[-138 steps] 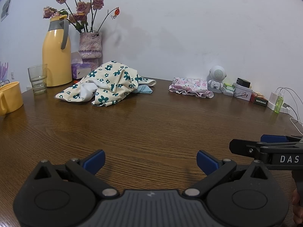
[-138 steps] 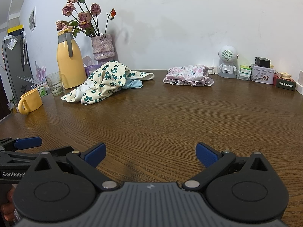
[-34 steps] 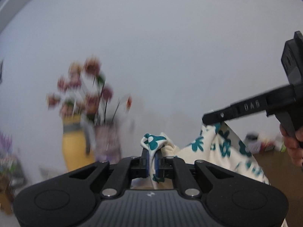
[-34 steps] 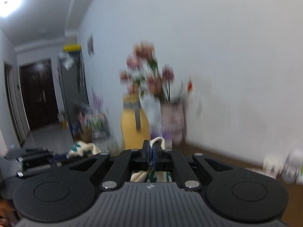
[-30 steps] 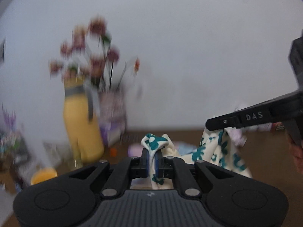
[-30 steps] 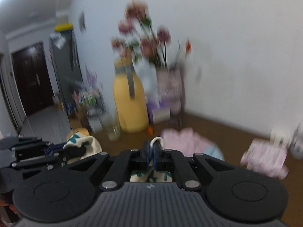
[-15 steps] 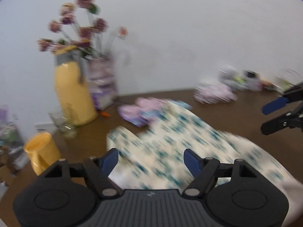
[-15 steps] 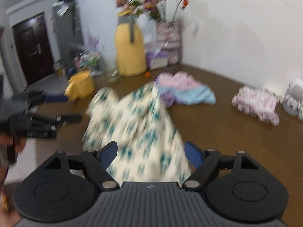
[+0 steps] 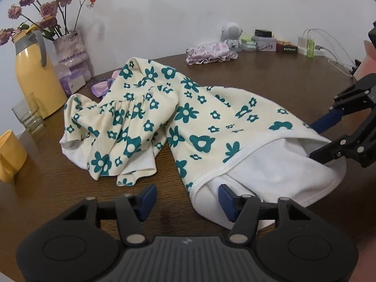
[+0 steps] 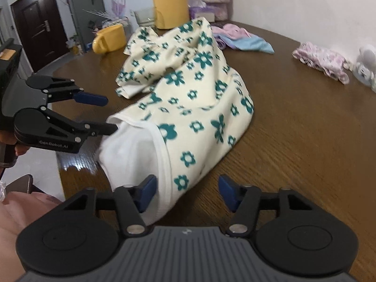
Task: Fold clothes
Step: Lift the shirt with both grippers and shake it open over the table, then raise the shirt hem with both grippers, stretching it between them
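The left gripper (image 9: 186,198) has its jaws spread, holding nothing, at the hem of the flowered dress (image 9: 188,117) lying rumpled on the brown table (image 9: 270,80). Only the left wrist view shows 1 bunch of flowers (image 9: 40,7) at 10 o'clock and 1 glass (image 9: 28,115). Only the right wrist view shows 1 dark door (image 10: 40,25) at 10 o'clock. The right gripper (image 10: 186,195) is likewise spread, empty, at the hem's other end. Both views show 1 yellow jug (image 9: 35,77), 1 yellow cup (image 10: 110,38) and 1 pink folded cloth (image 9: 209,51).

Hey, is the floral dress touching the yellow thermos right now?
Apart. In the left wrist view, bare brown table shows between the floral dress and the yellow thermos.
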A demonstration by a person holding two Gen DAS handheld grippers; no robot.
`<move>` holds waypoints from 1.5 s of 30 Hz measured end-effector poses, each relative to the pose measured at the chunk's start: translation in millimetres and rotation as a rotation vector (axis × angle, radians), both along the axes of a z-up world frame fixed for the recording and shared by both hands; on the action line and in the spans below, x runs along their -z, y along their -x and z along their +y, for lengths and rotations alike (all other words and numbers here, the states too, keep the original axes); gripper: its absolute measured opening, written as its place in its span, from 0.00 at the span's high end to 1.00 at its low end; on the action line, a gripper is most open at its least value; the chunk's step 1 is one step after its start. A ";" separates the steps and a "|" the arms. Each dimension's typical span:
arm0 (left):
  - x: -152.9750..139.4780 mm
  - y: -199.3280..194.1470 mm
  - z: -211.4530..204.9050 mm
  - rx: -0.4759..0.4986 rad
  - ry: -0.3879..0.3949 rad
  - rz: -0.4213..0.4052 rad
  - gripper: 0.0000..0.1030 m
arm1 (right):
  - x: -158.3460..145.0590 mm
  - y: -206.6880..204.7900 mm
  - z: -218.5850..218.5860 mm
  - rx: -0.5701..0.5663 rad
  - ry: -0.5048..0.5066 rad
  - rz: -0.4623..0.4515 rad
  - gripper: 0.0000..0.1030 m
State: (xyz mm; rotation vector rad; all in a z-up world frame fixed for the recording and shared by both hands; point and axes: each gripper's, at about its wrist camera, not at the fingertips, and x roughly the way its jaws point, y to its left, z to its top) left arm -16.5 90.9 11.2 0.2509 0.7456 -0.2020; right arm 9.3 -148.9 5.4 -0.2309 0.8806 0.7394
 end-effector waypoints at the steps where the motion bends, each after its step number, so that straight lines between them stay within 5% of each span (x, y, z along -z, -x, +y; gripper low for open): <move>1: 2.2 -1.4 -0.7 -0.003 -0.007 0.001 0.50 | 2.7 -1.9 -1.1 0.013 -0.002 0.010 0.61; 4: 5.6 -3.5 -2.7 -0.013 -0.018 -0.001 0.51 | 9.0 -9.3 -7.3 0.064 -0.026 0.040 0.83; 7: 7.4 -4.8 -4.6 -0.022 -0.022 -0.006 0.51 | 10.3 -13.2 -14.1 0.112 -0.044 0.037 0.91; 9: 8.1 -6.4 -7.1 -0.026 -0.020 -0.009 0.55 | 5.5 -13.1 -17.6 0.141 -0.051 0.006 0.93; 16: 10.3 -11.5 -20.6 -0.010 0.007 -0.017 0.95 | -11.6 -8.0 -19.4 0.194 -0.037 -0.130 0.94; 25: 2.2 -2.6 -26.7 -0.029 -0.023 -0.099 0.98 | 14.3 -4.0 -16.3 0.196 -0.022 -0.058 0.86; 28: -8.1 -2.3 -26.6 -0.042 -0.046 -0.152 0.99 | 10.8 -8.8 -15.2 0.194 -0.031 -0.076 0.98; 32: -55.0 -16.4 -30.6 -0.050 -0.153 -0.328 0.99 | -37.8 -33.7 -12.1 0.225 -0.079 -0.207 0.98; 40: -227.9 -57.8 -36.8 -0.121 -0.314 -0.723 0.99 | -230.9 -67.8 -2.1 0.311 -0.243 -0.589 0.98; 45: -356.4 -46.5 -40.0 -0.137 -0.262 -0.913 0.98 | -351.3 -42.5 -11.3 0.365 -0.353 -0.825 0.98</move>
